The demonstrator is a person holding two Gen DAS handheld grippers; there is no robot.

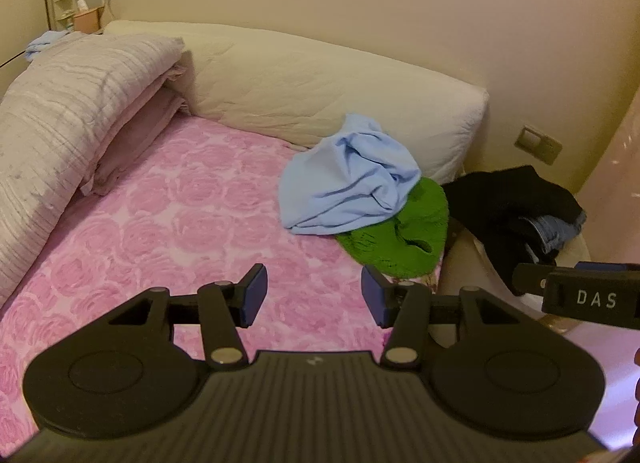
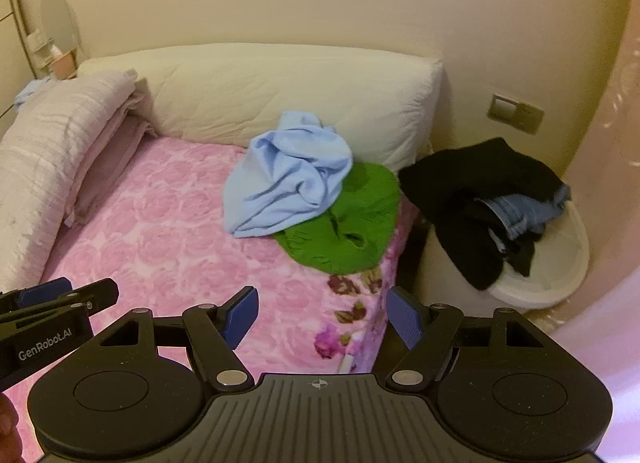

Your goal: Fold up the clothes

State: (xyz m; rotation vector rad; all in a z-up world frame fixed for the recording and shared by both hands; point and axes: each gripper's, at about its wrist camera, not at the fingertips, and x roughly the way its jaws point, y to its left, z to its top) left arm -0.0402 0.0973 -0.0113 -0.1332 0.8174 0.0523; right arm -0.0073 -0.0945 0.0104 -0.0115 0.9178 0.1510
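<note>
Here the left claw (image 1: 314,295) hangs above the pink rose-patterned bedspread (image 1: 168,215) with its blue pads (image 1: 253,295) spread wide and nothing between them. The right claw (image 2: 322,317) is just as wide apart and empty, poised over the bed's near corner where the bedspread drops down with darker flowers printed on it. Each claw shows at the edge of the other's view, side by side and apart.

A crumpled light blue garment (image 2: 286,175) lies on the bedspread near the far right corner, its upper edge against the cream padded headboard (image 2: 260,91). It rests partly on top of a green knitted garment (image 2: 352,223), which lies flat and reaches the bed's right edge. Both are well ahead of the claws and untouched.

Beside the bed, to the right, a white basin-like tub (image 2: 560,263) holds a heap of black clothing (image 2: 460,191) with something of blue denim (image 2: 528,211) tucked in it; the black cloth spills over the tub's rim.

Along the left side of the bed a folded pale quilt (image 1: 60,111) is stacked on folded mauve sheets. Behind it sits a small bit of blue cloth (image 1: 42,43), possibly another garment, too blurred to tell
</note>
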